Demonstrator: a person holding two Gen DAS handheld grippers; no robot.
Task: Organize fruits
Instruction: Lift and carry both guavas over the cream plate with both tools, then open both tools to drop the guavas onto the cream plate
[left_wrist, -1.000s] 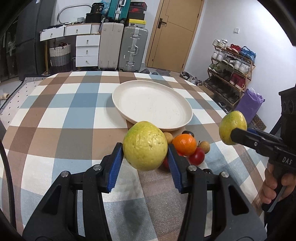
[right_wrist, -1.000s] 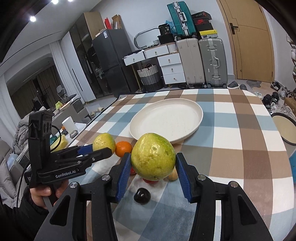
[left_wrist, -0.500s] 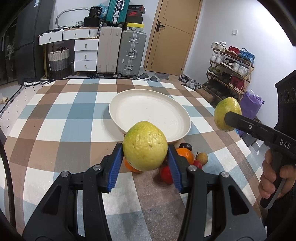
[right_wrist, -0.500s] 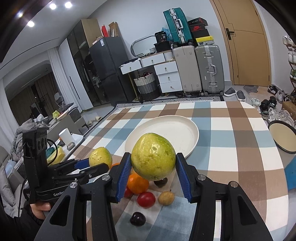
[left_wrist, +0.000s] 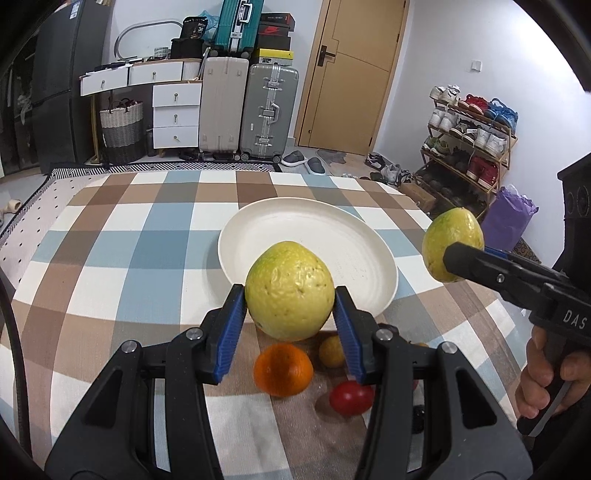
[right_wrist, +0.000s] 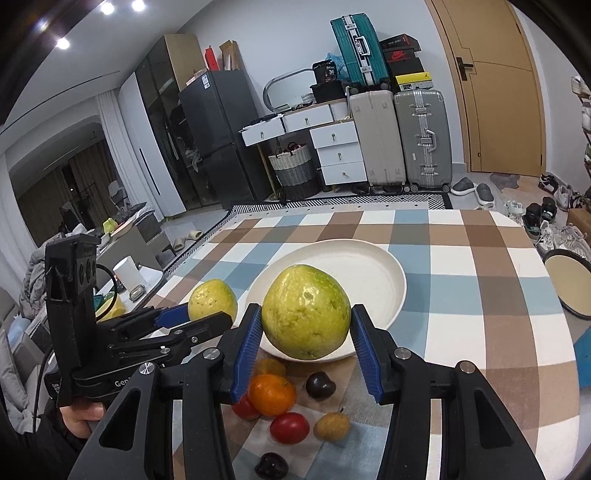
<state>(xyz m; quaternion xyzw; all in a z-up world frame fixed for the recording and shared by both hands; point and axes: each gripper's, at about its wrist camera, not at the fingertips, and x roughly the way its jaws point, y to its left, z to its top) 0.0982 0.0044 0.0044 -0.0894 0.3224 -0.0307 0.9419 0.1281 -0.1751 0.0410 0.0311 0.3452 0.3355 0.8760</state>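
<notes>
gripping one pitted round guava each, left tongs (left_wrist: 290, 317) and right tongs (right_wrist: 304, 345) hover above smooth cream plate (left_wrist: 369, 243).

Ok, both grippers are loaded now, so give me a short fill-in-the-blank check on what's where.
1. The left gripper is shut on a yellow-green ____.
2. The white plate holds ____ fruit.
3. The orange lies on the ____ tablecloth.
4. The right gripper holds its guava above the plate's ____ rim.

Missing words: guava; no; checkered; near
</notes>
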